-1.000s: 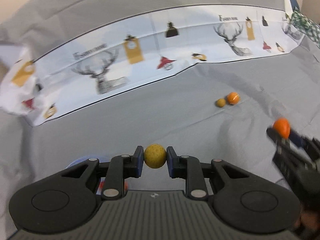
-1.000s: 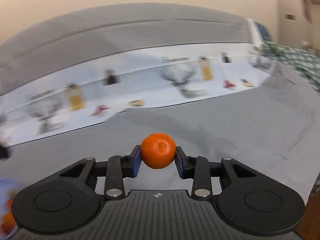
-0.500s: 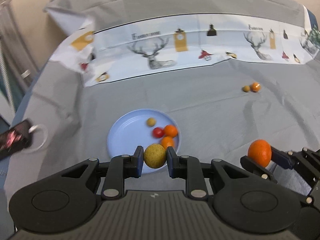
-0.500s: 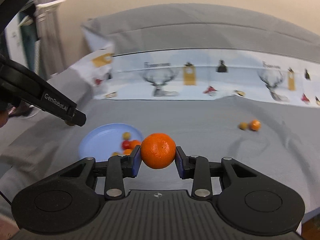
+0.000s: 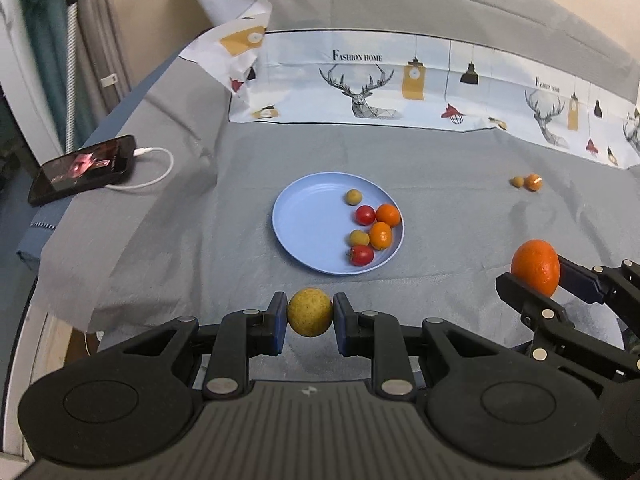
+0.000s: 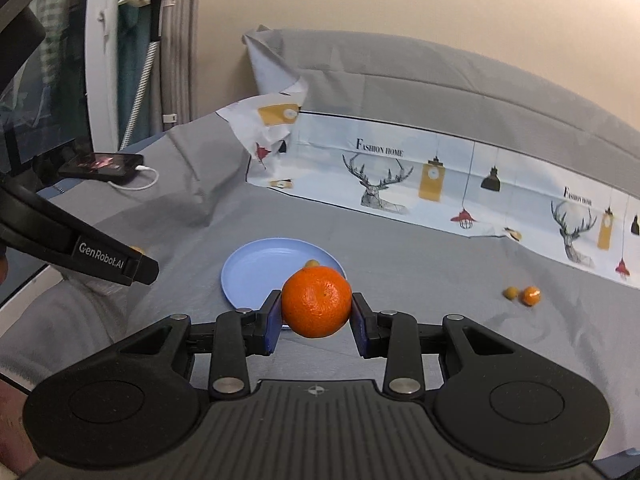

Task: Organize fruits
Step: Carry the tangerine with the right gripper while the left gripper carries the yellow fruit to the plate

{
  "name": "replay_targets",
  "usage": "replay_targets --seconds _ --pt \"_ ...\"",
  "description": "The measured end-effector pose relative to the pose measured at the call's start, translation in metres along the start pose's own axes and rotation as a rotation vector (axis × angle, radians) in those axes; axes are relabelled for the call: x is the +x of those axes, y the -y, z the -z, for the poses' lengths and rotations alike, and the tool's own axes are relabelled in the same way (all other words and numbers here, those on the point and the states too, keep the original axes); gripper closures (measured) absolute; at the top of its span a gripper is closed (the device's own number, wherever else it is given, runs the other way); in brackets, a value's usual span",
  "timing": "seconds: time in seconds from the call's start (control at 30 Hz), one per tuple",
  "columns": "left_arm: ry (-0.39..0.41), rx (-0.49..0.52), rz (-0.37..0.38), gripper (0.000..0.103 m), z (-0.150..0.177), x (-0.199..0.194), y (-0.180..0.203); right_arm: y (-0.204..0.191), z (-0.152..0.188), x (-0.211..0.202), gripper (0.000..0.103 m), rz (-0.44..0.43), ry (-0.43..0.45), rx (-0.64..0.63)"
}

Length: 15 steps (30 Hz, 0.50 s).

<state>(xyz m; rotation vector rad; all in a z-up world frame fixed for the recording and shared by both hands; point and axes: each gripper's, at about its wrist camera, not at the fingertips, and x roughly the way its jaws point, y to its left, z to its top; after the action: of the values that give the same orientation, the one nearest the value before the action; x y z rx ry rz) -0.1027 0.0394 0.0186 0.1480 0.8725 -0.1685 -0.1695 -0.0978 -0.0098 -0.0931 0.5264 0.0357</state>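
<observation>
My left gripper (image 5: 310,318) is shut on a small yellow fruit (image 5: 310,317), held above the grey cloth just in front of the blue plate (image 5: 304,208). Several small fruits lie on the plate's right half: red tomatoes, orange ones and yellow ones. My right gripper (image 6: 316,307) is shut on an orange mandarin (image 6: 316,306), hovering in front of the blue plate (image 6: 256,272). In the left wrist view the right gripper (image 5: 536,268) and its mandarin (image 5: 535,266) sit to the right of the plate. Two small fruits (image 5: 527,182) lie loose on the cloth at the far right.
A phone (image 5: 82,168) with a white cable lies at the left edge of the grey cloth. A printed deer-pattern sheet (image 5: 400,84) runs along the back. Left of the cloth are a curtain and a white pole (image 6: 100,52). The table's front left edge drops off.
Both grippers have swung left across the cloth with their fruits still held. The blue plate has come into view and now lies just ahead of them, and the loose fruits have shifted to the right.
</observation>
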Motion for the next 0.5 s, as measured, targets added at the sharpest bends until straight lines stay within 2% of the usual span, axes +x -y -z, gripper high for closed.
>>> replay_targets --seconds 0.23,0.5 --pt "0.031 -0.030 0.003 0.076 0.004 -0.011 -0.012 -0.014 -0.005 -0.003 0.066 -0.006 0.009 -0.057" --pt "0.028 -0.040 0.012 0.076 0.006 -0.011 -0.014 -0.021 -0.004 -0.005 0.066 -0.009 0.008 -0.079"
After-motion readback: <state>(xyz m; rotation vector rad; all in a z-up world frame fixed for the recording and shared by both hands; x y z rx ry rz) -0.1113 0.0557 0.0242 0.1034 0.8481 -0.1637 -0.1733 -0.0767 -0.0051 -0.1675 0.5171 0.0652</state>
